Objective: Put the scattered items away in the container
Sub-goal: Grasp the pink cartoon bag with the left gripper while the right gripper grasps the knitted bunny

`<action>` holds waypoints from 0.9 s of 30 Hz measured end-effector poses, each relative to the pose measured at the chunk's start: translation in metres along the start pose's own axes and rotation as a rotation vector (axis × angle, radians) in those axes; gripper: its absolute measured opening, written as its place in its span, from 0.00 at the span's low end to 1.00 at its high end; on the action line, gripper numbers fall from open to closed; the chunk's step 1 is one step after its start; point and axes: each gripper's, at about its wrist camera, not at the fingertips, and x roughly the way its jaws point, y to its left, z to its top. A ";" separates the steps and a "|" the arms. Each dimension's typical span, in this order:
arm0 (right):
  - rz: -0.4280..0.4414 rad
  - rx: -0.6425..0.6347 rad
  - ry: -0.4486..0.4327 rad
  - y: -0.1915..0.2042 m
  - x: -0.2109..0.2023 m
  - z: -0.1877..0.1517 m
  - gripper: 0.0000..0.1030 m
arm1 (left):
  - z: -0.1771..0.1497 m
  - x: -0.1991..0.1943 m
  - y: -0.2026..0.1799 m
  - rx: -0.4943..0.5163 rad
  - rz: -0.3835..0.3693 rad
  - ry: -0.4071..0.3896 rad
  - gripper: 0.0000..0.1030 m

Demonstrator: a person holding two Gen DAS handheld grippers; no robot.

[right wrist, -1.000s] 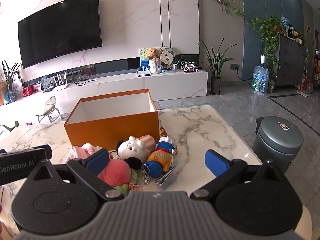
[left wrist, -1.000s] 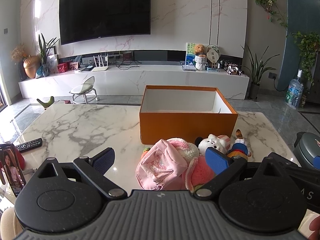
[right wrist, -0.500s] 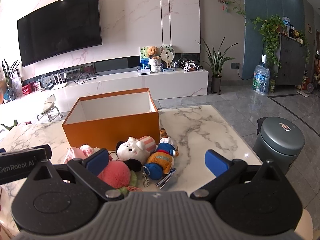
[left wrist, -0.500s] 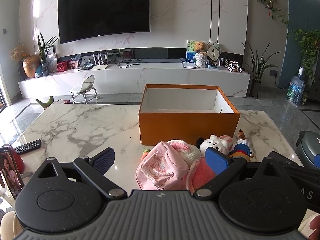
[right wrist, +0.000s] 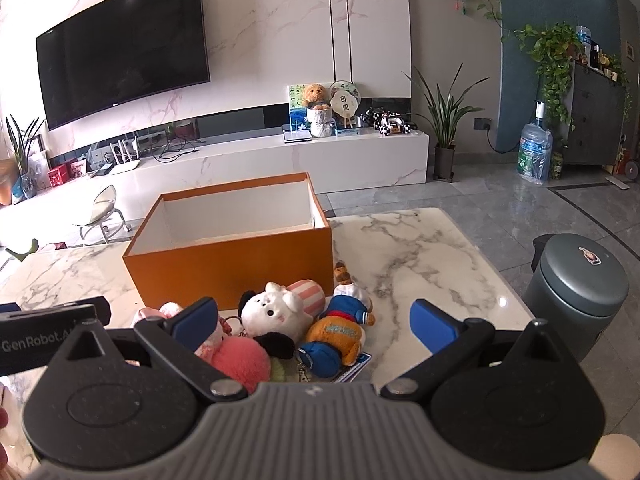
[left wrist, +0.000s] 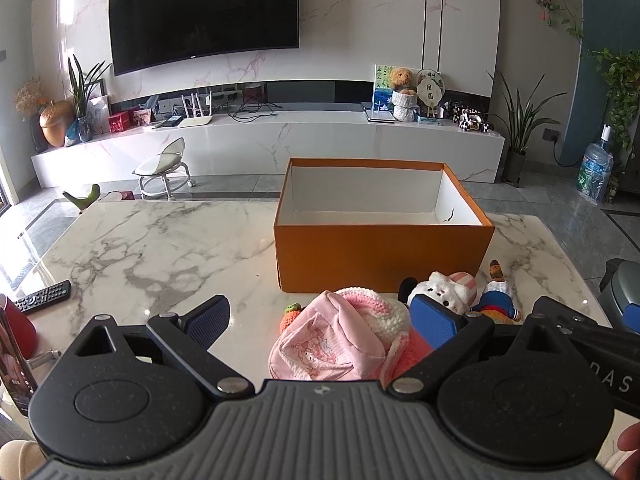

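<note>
An open orange box (left wrist: 380, 254) (right wrist: 236, 270) with a white, empty inside stands on the marble table (left wrist: 160, 248). In front of it lies a heap of soft toys: a pink pouch (left wrist: 328, 348), a white-and-pink knitted piece (left wrist: 376, 308), a white plush animal (left wrist: 440, 288) (right wrist: 276, 312), a pink pompom (right wrist: 240, 360) and an orange-and-blue doll (left wrist: 494, 300) (right wrist: 340, 328). My left gripper (left wrist: 320, 318) is open and empty, just short of the pouch. My right gripper (right wrist: 314, 320) is open and empty, just short of the plush animal and doll.
A TV remote (left wrist: 42, 298) and a phone on a stand (left wrist: 14, 364) sit at the table's left edge. A grey bin (right wrist: 580, 280) stands on the floor to the right of the table. A small card (right wrist: 354, 366) lies under the doll.
Both grippers have risen and drawn slightly nearer the toys; the box interior shows more. Both stay open and nothing was picked up.
</note>
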 end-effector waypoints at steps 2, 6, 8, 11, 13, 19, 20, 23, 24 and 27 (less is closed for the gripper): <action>0.004 0.001 0.010 0.001 0.007 0.001 1.00 | 0.001 0.007 0.001 0.000 -0.001 0.010 1.00; 0.009 -0.006 0.033 0.005 0.023 0.003 1.00 | 0.004 0.023 0.002 -0.004 -0.001 0.038 1.00; 0.014 -0.008 0.047 0.006 0.032 0.005 1.00 | 0.004 0.032 0.004 -0.011 -0.005 0.055 1.00; 0.020 -0.007 0.070 0.008 0.045 0.004 1.00 | 0.003 0.044 0.006 -0.020 -0.014 0.083 1.00; 0.025 -0.008 0.088 0.009 0.054 0.003 1.00 | 0.002 0.053 0.008 -0.021 -0.024 0.104 1.00; 0.067 -0.030 0.124 0.017 0.075 -0.004 0.98 | -0.008 0.080 0.009 -0.009 -0.039 0.182 0.87; 0.073 -0.036 0.129 0.019 0.079 -0.006 0.97 | -0.010 0.083 0.010 -0.012 -0.042 0.194 0.86; 0.091 -0.047 0.152 0.023 0.090 -0.010 0.87 | -0.013 0.092 0.011 -0.016 -0.067 0.215 0.84; 0.094 -0.050 0.161 0.024 0.094 -0.011 0.84 | -0.013 0.094 0.011 -0.015 -0.073 0.220 0.84; 0.103 -0.052 0.187 0.024 0.104 -0.014 0.74 | -0.014 0.103 0.008 -0.011 -0.081 0.235 0.84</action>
